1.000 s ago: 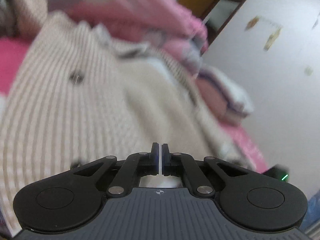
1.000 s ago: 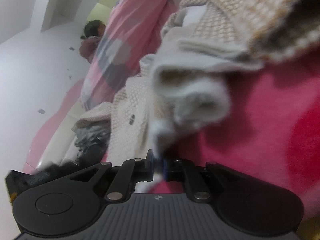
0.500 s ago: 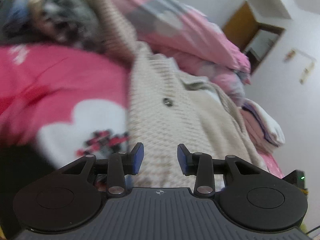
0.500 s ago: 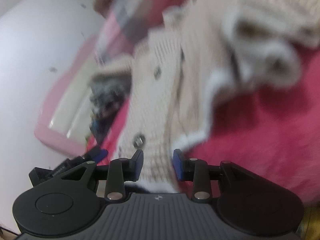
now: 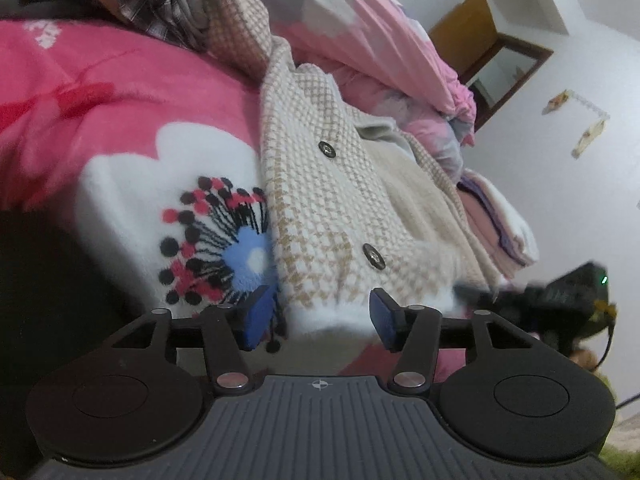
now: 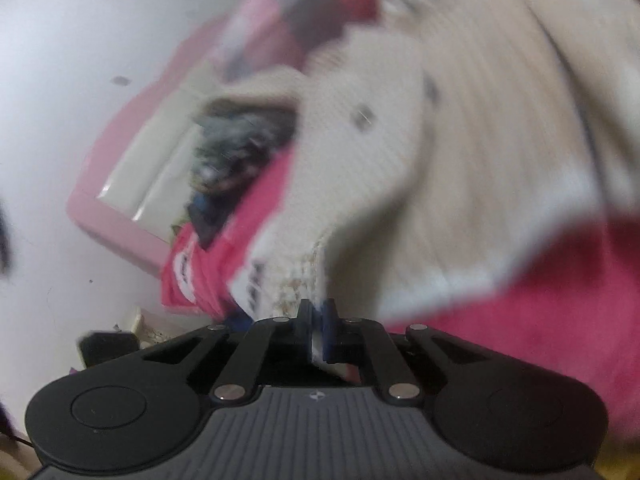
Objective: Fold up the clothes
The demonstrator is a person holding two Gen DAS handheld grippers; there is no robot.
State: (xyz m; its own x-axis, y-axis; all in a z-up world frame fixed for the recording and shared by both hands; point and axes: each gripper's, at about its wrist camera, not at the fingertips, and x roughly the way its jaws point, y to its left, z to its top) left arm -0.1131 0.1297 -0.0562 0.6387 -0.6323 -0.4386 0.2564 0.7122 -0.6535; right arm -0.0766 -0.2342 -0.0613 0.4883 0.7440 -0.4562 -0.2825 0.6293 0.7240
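A cream and tan houndstooth coat [image 5: 332,200] with metal snap buttons lies on a pink flowered blanket [image 5: 120,128]. My left gripper [image 5: 320,316] hovers at the coat's white fluffy hem, its jaws opening and its blue pads [image 5: 256,312] apart, with the hem lying between them untouched. In the blurred right wrist view the same coat [image 6: 460,152] fills the upper right. My right gripper [image 6: 318,320] is shut on the coat's lower hem corner, and the cloth rises from its pads. The right gripper's body [image 5: 560,300] shows at the right edge of the left wrist view.
A pink patterned quilt [image 5: 360,36] is heaped behind the coat. Crumpled grey and plaid clothes [image 5: 152,4] lie at the back left. Folded pink and white laundry [image 5: 500,224] is stacked on the right. A pink bed frame [image 6: 116,216] borders the white floor.
My left gripper let go of the coat, opened and drew back to the hem. My right gripper released the fluffy sleeve, opened, shifted to the hem corner and shut on it.
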